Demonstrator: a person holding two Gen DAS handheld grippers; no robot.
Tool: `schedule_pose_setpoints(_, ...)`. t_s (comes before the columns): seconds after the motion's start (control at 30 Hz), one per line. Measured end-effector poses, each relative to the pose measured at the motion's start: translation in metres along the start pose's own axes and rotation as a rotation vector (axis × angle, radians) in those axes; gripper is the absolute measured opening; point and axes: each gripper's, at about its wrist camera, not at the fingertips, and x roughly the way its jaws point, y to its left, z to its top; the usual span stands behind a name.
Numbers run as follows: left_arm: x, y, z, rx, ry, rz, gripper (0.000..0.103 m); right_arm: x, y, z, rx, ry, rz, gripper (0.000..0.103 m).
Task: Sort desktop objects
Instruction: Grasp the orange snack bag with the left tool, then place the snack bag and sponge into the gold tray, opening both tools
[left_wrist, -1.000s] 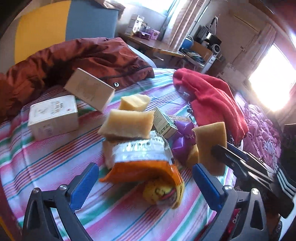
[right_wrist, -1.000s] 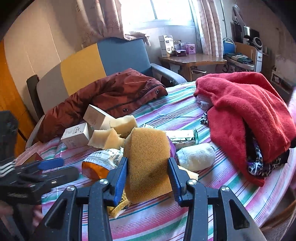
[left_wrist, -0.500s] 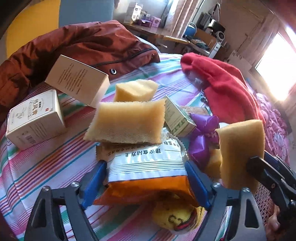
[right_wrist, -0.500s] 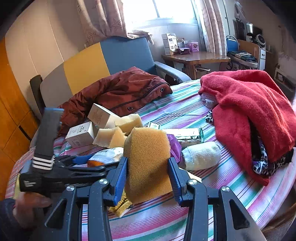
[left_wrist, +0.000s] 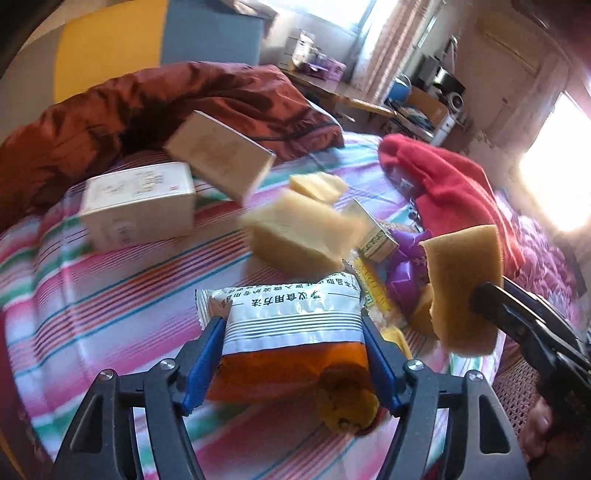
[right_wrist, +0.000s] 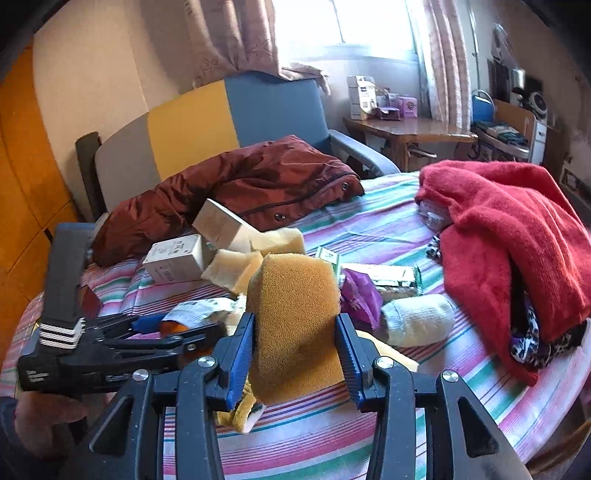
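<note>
A striped cloth covers the round desk (right_wrist: 461, 413), with a fuzzy red blanket (right_wrist: 517, 236). The right gripper (right_wrist: 295, 354) clamps a porous orange sponge (right_wrist: 295, 314) held upright. The left gripper (left_wrist: 291, 354) fingers are closing around a crinkly snack packet (left_wrist: 291, 332) on the cloth.

Two boxes (right_wrist: 177, 254) lie before the jacket (right_wrist: 236, 192) – sponge pieces (right_wrist: 236, 264) just right of them; towel (right_wrist: 517, 236) at the cloth's (right_wrist: 369, 221) right side.
</note>
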Motion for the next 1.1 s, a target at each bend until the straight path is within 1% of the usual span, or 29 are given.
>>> schedule_pose_setpoints(0.13,-0.027,0.015,-0.012,-0.050,-0.033,0.015,0.072,-0.002,0.012,-0.002,-0.045,-0.012,0.038,0.044)
schedule_pose_setpoints(0.3,-0.069,0.035,-0.028,-0.096,-0.099,0.071,0.072,-0.002,0.033,-0.006,-0.111,-0.007,0.088,0.044)
schedule_pose_setpoints(0.4,-0.095,0.046,-0.039,-0.103,-0.144,0.123,0.072,-0.001,0.044,-0.009,-0.118,0.013,0.132,0.044)
schedule_pose_setpoints(0.53,-0.131,0.068,-0.052,-0.137,-0.198,0.189,0.072,-0.003,0.062,-0.011,-0.136,0.030,0.175,0.044)
schedule_pose_setpoints(0.67,-0.162,0.095,-0.066,-0.188,-0.241,0.253,0.072,-0.007,0.092,-0.012,-0.160,0.044,0.235,0.044)
schedule_pose_setpoints(0.73,-0.176,0.110,-0.073,-0.217,-0.258,0.296,0.072,-0.008,0.115,-0.013,-0.185,0.056,0.276,0.044)
schedule_pose_setpoints(0.9,-0.199,0.144,-0.092,-0.279,-0.278,0.373,0.072,-0.004,0.169,-0.015,-0.244,0.093,0.385,0.044)
schedule_pose_setpoints(1.1,-0.222,0.191,-0.114,-0.376,-0.291,0.436,0.072,0.009,0.234,-0.016,-0.297,0.143,0.469,0.044)
